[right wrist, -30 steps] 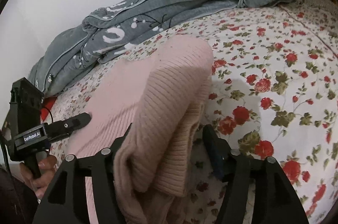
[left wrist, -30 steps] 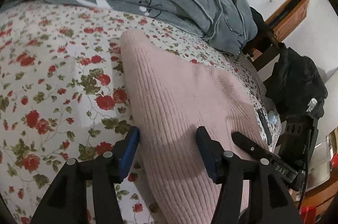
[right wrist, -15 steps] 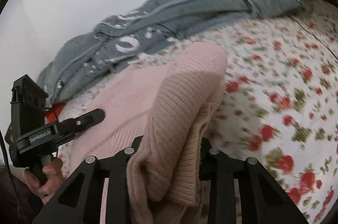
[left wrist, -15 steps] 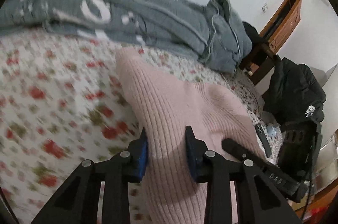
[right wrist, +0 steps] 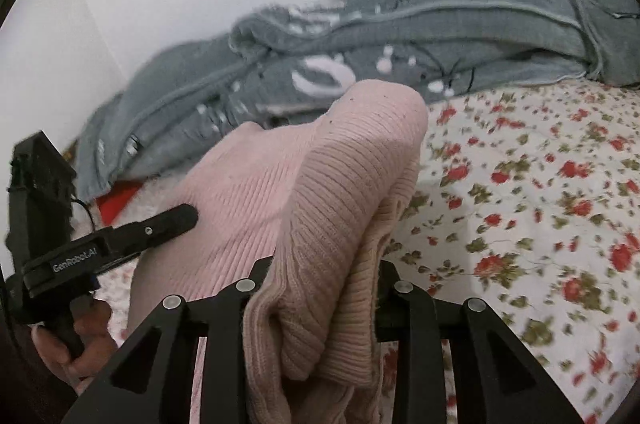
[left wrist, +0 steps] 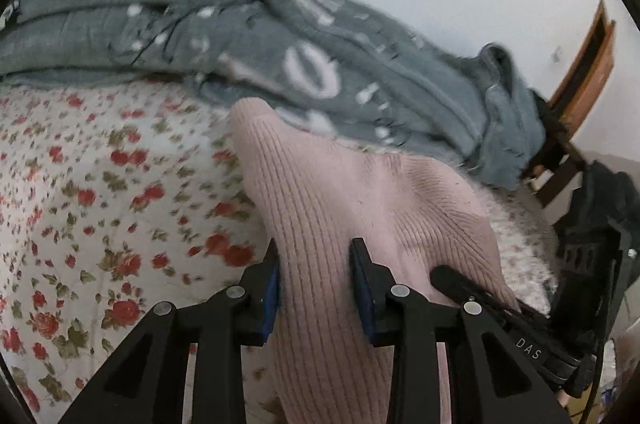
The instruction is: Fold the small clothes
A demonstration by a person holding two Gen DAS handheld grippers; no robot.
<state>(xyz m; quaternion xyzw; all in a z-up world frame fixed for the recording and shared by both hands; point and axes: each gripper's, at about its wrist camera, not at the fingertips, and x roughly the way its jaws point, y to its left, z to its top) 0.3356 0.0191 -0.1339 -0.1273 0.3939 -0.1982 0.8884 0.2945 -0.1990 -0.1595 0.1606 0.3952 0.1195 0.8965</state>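
Both claws have closed since a second ago: the left claw [left wrist: 314,280], then spread wide over the knit, now pinches a ridge of the pink sweater [left wrist: 360,216] between its blue pads [left wrist: 271,288], and both views have tipped upward, showing more wall.

The right claw [right wrist: 320,288] is narrow too, clamped on a thick doubled bundle of the same sweater [right wrist: 352,184], with ribbed layers hanging from its grip at 6 o'clock. The garment appears raised at its near end; whether its far end at 12 o'clock touches the floral bed sheet [left wrist: 100,204] cannot be told.

Progress, as a judgement: at least one fold is in, since the right side shows stacked layers. The piece is not yet laid flat and squared, so a further fold and the set-down remain.

Count: one pink sweater; two claws; one grey quilt [left wrist: 320,64] heaped along the wall from 10 to 2 o'clock; one floral sheet. No other small clothes are visible.
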